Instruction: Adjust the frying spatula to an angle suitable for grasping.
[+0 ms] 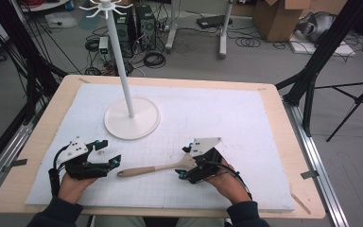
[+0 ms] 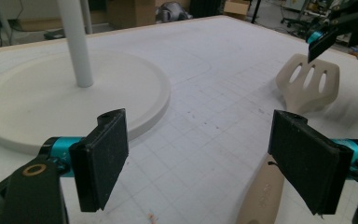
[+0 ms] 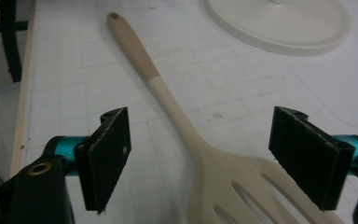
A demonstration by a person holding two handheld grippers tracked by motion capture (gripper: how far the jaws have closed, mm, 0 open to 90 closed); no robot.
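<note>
On the white gridded mat [image 1: 246,123], near its front edge, the slotted wooden spatula [image 1: 153,169] is lying flat, unlifted. We are holding both the left gripper [image 1: 105,152] and right gripper [image 1: 185,163] spread wide, pinching nothing; grasping is still ahead, possibly hanging on the white stand [image 1: 131,118].

A slotted spatula [image 1: 156,168] lies on the mat [image 1: 227,118] near the table's [image 1: 283,142] front edge, between the left gripper [image 1: 105,152] and the right gripper [image 1: 185,163], its head apparently just under the right one, with the rack's base [image 1: 132,124] behind it, toward the left.
</note>
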